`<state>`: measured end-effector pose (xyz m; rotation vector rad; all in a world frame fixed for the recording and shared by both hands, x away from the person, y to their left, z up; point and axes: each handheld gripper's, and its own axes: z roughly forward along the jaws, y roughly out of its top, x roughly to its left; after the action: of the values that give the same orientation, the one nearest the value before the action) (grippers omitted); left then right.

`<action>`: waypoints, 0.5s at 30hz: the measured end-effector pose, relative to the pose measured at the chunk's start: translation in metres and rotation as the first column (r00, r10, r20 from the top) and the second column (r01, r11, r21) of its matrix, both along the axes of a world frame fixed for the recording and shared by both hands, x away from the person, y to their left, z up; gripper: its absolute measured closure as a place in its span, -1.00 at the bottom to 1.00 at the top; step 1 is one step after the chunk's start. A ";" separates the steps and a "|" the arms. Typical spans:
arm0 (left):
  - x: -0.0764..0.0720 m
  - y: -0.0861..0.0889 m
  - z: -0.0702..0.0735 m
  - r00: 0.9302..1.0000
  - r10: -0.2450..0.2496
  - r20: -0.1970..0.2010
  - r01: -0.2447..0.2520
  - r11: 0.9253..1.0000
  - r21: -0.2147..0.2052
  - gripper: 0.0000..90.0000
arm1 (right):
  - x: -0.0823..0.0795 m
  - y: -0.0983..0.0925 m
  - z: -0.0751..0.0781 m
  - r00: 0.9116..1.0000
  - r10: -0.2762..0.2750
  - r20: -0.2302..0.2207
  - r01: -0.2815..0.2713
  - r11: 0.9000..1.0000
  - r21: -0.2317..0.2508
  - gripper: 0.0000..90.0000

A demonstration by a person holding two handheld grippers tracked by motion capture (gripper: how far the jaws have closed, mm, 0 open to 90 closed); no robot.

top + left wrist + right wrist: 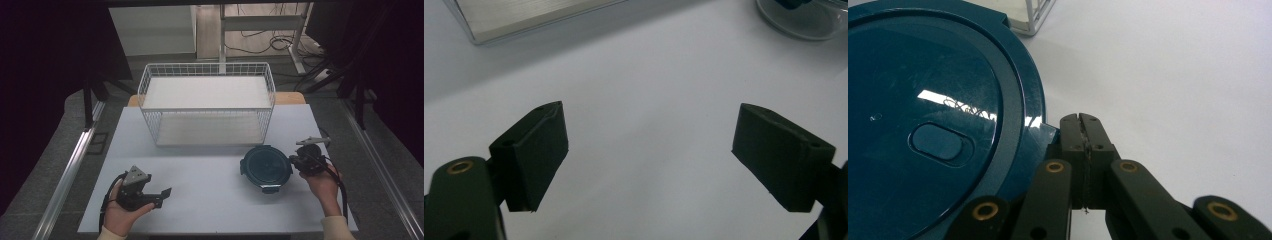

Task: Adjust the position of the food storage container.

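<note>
Round dark-teal lidded container [266, 167], glossy lid

Black gripper [167, 191], grey triangular plate, black cable, brass-ringed screws; sleeves apparently cream.

Left hand [121, 212] comes in over the table's [210, 200] near edge by its near-left corner, palm cupped under the left gripper [162, 194], which lies low and level and points right along that edge. In the left gripper view its jaws stand wide apart, both pads bare, nothing between them. Over on the right, the right hand [324, 187] reaches in from the near-right corner, sleeve at the table's edge, wrist angled inward. The right gripper [292, 161] points left, grey plate on top, cable trailing back past the wrist. In the right gripper view its jaws are pressed together, pad against pad, nothing pinched.
</note>
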<state>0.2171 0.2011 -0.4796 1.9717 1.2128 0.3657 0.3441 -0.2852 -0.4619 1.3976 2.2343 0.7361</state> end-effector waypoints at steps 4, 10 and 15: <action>0.000 -0.001 0.000 1.000 -0.003 -0.002 0.003 1.000 0.002 -0.68 | -0.001 0.004 0.000 1.000 0.010 -0.002 -0.010 1.000 0.003 1.00; 0.000 0.000 0.000 1.000 -0.002 -0.001 0.002 1.000 0.002 -0.68 | -0.004 0.016 0.000 0.999 0.049 -0.016 -0.049 0.999 -0.001 1.00; 0.001 0.000 0.000 1.000 -0.005 0.001 0.005 1.000 0.004 -0.68 | -0.008 0.028 0.000 0.997 0.078 -0.028 -0.078 0.997 0.007 1.00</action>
<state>0.2177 0.2010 -0.4796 1.9772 1.2075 0.3665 0.3358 -0.2573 -0.4622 1.3378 2.3217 0.7540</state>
